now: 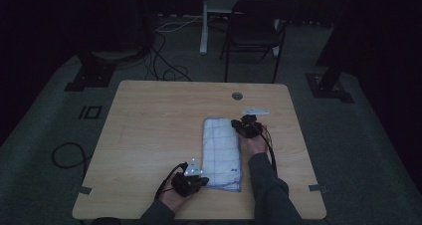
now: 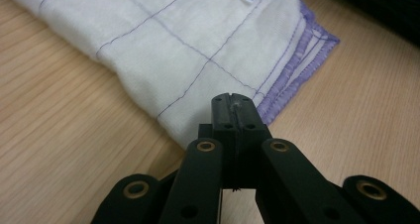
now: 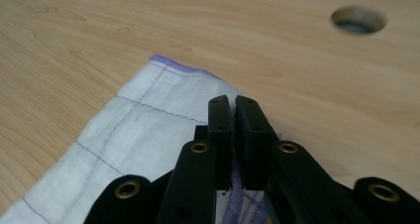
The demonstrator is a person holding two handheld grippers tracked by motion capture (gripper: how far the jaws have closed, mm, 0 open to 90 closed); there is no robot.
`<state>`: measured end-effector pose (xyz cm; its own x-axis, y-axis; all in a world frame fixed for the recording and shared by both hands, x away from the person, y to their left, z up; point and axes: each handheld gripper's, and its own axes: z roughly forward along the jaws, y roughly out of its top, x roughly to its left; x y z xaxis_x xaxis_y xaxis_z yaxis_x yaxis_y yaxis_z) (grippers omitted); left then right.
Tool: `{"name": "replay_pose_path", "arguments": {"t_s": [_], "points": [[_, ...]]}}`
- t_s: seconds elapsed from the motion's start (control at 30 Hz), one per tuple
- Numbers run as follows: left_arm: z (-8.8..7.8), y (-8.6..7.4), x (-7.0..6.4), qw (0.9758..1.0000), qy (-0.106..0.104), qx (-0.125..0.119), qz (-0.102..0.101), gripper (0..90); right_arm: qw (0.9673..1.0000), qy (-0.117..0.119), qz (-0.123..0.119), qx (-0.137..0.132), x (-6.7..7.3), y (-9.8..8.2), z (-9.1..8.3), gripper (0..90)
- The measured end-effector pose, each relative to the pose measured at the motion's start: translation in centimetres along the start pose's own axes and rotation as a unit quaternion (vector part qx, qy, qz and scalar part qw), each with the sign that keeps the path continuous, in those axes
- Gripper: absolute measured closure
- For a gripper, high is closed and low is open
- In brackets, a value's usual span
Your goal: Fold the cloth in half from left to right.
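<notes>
Right of centre on the desk lies a folded white cloth with thin purple grid lines and a purple stitched hem, its long side running up the frame. At its lower left corner the left tool is clenched on the cloth's edge; the left gripper view shows a sliver of fabric pinched between the jaws just beside the hem. At the upper right corner the right tool has its jaws nearly together over the hem, apparently grasping that edge. Holding opposite corners looks meant for lifting or folding the cloth again. Beyond it, a round cable hole sits near the desk's upper edge, with a dark chair behind.
</notes>
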<state>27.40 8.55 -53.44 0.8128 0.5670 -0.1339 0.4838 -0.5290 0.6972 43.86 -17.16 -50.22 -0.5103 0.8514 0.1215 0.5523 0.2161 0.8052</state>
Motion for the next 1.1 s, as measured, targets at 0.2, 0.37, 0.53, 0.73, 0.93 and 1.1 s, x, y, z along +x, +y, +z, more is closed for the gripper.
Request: {"name": "replay_pose_path", "arguments": {"t_s": [0.2, 0.37, 0.53, 0.73, 0.93, 1.1], "points": [[-0.9, -0.7, 0.4, 0.9999, 0.003, 0.001, -0.010, 90.0, 0.9981, -0.061, -0.007, 0.004, -0.7, -0.2, -1.0, 81.5], [-1.7, -0.5, 0.6, 0.9998, 0.006, -0.014, -0.015, 86.7, 0.9982, -0.056, -0.001, 0.021, -1.2, -1.0, -0.7, 75.2], [-2.1, 0.3, 1.3, 0.9994, 0.019, -0.029, -0.010, 80.7, 0.9985, -0.047, 0.005, 0.028, -1.1, -1.5, 0.0, 70.3], [-2.2, 1.3, 2.7, 0.9983, 0.038, -0.043, -0.010, 76.0, 0.9990, -0.035, 0.017, 0.022, -1.3, -1.3, 0.5, 65.1], [-2.0, 2.3, 4.0, 0.9973, 0.049, -0.052, -0.014, 75.1, 0.9973, -0.004, 0.067, 0.031, -2.1, -1.2, 2.0, 59.3], [-1.6, 3.3, 5.3, 0.9962, 0.061, -0.058, -0.020, 74.2, 0.9970, 0.000, 0.057, 0.052, -1.7, -1.3, 3.0, 79.0]]}}
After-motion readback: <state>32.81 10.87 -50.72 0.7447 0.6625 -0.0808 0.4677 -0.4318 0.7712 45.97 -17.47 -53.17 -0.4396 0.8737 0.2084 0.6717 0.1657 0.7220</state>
